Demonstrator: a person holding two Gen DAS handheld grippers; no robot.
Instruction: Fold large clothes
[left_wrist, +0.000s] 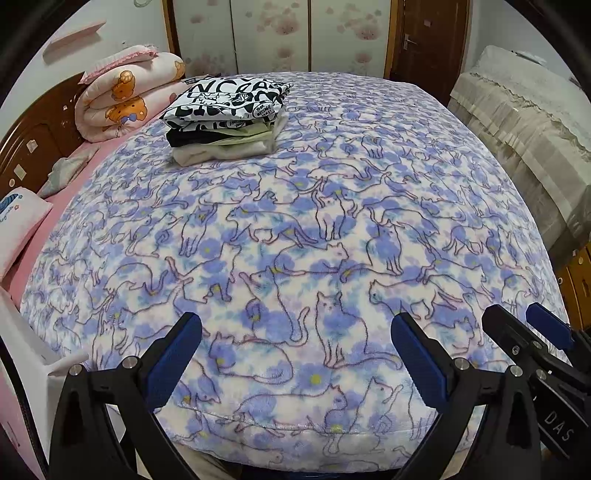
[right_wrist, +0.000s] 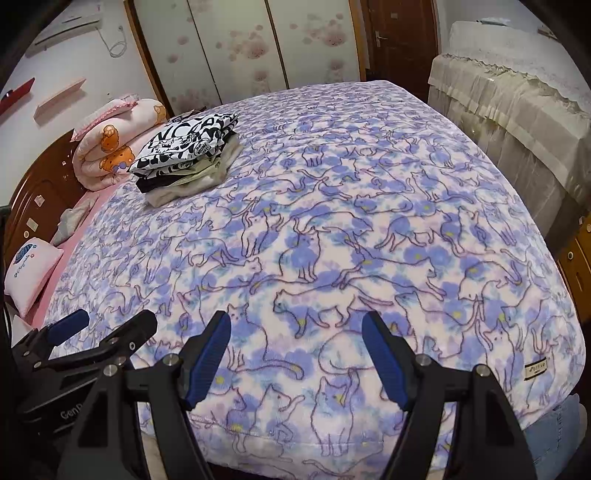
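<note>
A stack of folded clothes (left_wrist: 225, 122), topped by a black-and-white lettered garment, lies at the far left of the bed; it also shows in the right wrist view (right_wrist: 188, 158). My left gripper (left_wrist: 295, 332) is open and empty above the near edge of the blue cat-print blanket (left_wrist: 332, 229). My right gripper (right_wrist: 295, 332) is open and empty over the same near edge of the blanket (right_wrist: 369, 221). The right gripper also shows at the right of the left wrist view (left_wrist: 532, 325), and the left gripper at the left of the right wrist view (right_wrist: 107, 325).
A rolled pink quilt (left_wrist: 122, 96) and a small pink pillow (right_wrist: 31, 269) lie by the wooden headboard (left_wrist: 33, 144) on the left. A cloth-covered cabinet (right_wrist: 517, 122) stands right of the bed. Wardrobe doors (left_wrist: 273, 33) and a brown door (right_wrist: 399, 40) are behind.
</note>
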